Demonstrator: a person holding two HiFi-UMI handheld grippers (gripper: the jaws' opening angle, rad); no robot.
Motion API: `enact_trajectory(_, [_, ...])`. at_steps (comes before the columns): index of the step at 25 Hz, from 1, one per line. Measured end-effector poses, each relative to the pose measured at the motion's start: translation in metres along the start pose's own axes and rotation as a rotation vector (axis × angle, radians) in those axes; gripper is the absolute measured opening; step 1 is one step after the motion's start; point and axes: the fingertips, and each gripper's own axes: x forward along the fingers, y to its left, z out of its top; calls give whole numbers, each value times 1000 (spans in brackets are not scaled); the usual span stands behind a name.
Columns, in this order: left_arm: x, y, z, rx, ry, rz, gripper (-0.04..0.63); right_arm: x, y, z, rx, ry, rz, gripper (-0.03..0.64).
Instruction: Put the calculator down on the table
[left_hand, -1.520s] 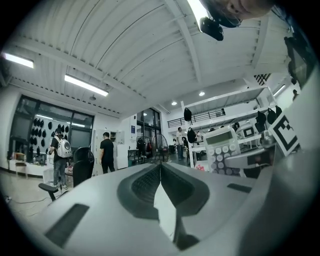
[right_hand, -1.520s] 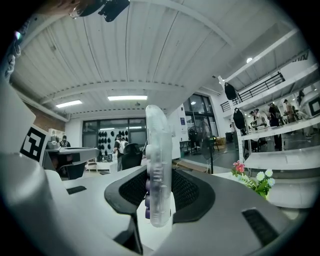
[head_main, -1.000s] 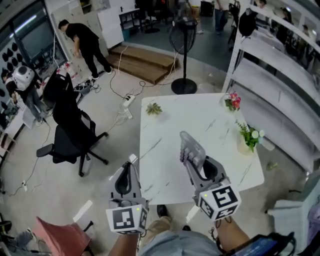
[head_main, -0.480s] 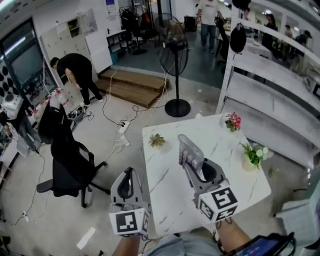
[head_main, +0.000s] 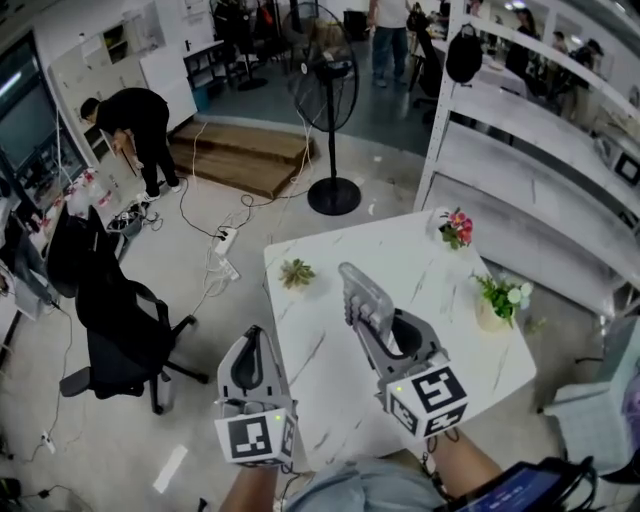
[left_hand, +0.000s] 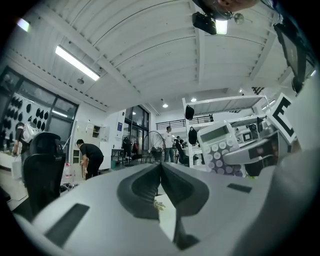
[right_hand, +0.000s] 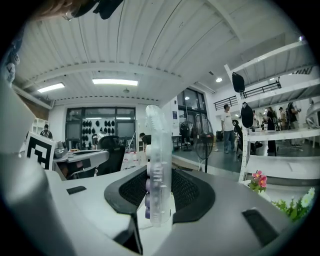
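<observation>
**Calculator held over the table in the right gripper**

Nearest the person, the left gripper (head_main: 254, 345) hangs at the table's (head_main: 440, 285) near left edge. Its jaws are pressed together with nothing between them.

Just beside it, over the near half of the table, the right gripper (head_main: 376, 326) pinches the calculator (head_main: 360, 290) by its lower end. The jaws stand apart only by the calculator's thickness, and both pads are on it. The calculator sticks out past the fingertips above the middle of the table, in the air and not lying on the marble top. In the right gripper view it stands upright and edge-on, with its purple keys facing left. The left gripper view catches its face, with the display above rows of round keys.

Further on, a white pot with a green plant (head_main: 495, 298) sits near the table's right edge. A small green sprig (head_main: 296, 272) lies at the far left corner, and a bunch of pink flowers (head_main: 456, 228) stands at the far right corner.

Left of the table is a black office chair (head_main: 110, 320) on the floor, and to the right a white shelf rack (head_main: 520, 170). Beyond the table's far edge stands a pedestal fan (head_main: 325, 100). Further left, a person in black (head_main: 130, 120) bends over.
</observation>
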Motion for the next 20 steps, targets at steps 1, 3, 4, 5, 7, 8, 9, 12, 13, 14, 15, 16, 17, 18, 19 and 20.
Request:
enact_trajectory(1, [2,-1,-3,-2,4,-3,9,2,-1,-3,2,9,0,144])
enact_trajectory(3, [7,-2,-8,-5,12,-8,9,7,-3,-10,6,24,3,146])
enact_trajectory(4, [9,-2,-12,-9,18,-9,9,9,-4,-14,10,36,5,145])
enact_trajectory(5, [12,-3,-16,-15,25,-10,8,12,-4,-19,14,50,7,145])
enact_trajectory(7, [15,-3,-23,-25,37,-12,8,16,-7,-29,21,75,9,146])
enact_trajectory(8, [17,-4,-27,-27,42,-14,8,18,-8,-34,24,85,8,144])
enact_trajectory(9, [18,-4,-32,-28,50,-15,8,20,-10,-40,27,95,7,146])
enact_trajectory(12, [21,-6,-45,-29,81,-18,8,24,-11,-59,43,133,9,145])
enact_trajectory(13, [21,-6,-50,-31,91,-19,9,25,-12,-66,49,149,9,145])
enact_trajectory(14, [20,-7,-55,-34,101,-20,8,26,-12,-74,55,163,8,145])
enact_trajectory(15, [20,-8,-59,-37,112,-20,8,26,-12,-81,60,177,7,146])
enact_trajectory(16, [20,-8,-64,-40,121,-21,8,26,-12,-87,64,189,6,144])
enact_trajectory(17, [20,-9,-68,-42,130,-21,8,27,-13,-94,69,202,6,145])
enact_trajectory(18, [20,-10,-72,-41,137,-22,9,27,-13,-100,74,214,7,145])
enact_trajectory(19, [20,-10,-76,-41,143,-23,8,28,-13,-106,79,226,8,146])
enact_trajectory(20, [21,-11,-79,-42,149,-24,8,28,-12,-113,85,239,10,144])
